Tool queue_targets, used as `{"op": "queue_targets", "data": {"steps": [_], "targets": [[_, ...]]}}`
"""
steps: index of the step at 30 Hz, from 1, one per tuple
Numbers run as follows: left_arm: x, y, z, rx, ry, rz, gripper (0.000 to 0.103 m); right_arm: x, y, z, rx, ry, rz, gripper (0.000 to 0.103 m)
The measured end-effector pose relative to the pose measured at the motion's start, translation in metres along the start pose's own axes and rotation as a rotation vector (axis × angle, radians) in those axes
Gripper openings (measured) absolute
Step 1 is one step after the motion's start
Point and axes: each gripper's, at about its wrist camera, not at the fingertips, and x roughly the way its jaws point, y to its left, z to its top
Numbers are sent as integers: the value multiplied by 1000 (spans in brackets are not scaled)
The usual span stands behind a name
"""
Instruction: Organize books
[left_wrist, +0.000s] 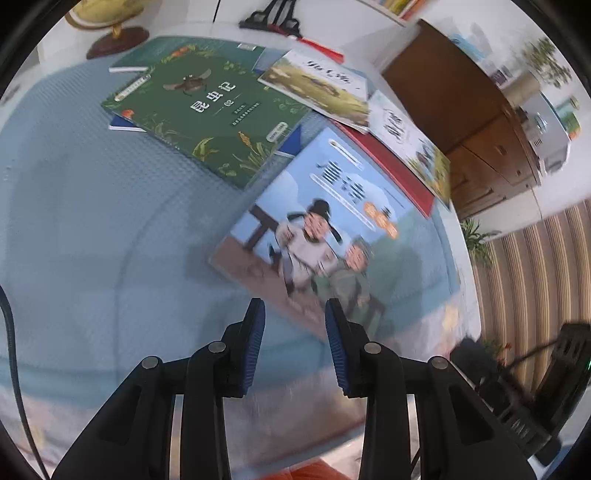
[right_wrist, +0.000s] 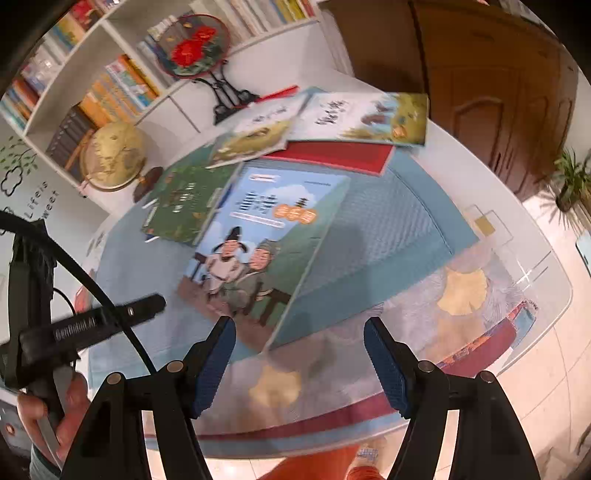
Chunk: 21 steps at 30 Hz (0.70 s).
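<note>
A blue book with two cartoon figures (left_wrist: 325, 221) (right_wrist: 266, 240) lies face up on the blue mat (left_wrist: 92, 203) (right_wrist: 388, 221), and its near corner is just beyond both grippers. Behind it lie a green insect book (left_wrist: 207, 110) (right_wrist: 181, 203), a red book (left_wrist: 388, 162) (right_wrist: 332, 155) and two pale picture books (left_wrist: 317, 88) (right_wrist: 369, 118), all overlapping. My left gripper (left_wrist: 294, 306) hangs over the blue book's near edge, narrowly open and holding nothing. My right gripper (right_wrist: 300, 325) is wide open above the near corner, also holding nothing.
A globe (right_wrist: 114, 158) and a round fan ornament on a stand (right_wrist: 192, 48) stand at the back of the glass table (right_wrist: 535, 314), before a bookshelf (right_wrist: 110, 74). A wooden cabinet (left_wrist: 461, 110) is on the right. A hand (right_wrist: 70, 406) holds the other tool's black body (right_wrist: 92, 325) at left.
</note>
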Motion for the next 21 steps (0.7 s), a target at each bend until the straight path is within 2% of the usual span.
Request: {"op": "queue_targets", "data": {"steps": [5,9,14,18,21], "targets": [[28,8,28,-44,3,11,31,36,2,23,-19,59,-12,70],[47,18,45,-31,6,82,31,64,4,45,-16,85,-43,70],[62,19,52,9,26,66,34,88,-4,61,-19,144,-82,70],[68,10,54,62,47,46,35,97,-9,66,-34,173,-51,68],[68,4,53,90,56,43,35,98,-7,72,-103,182,-22,64]]}}
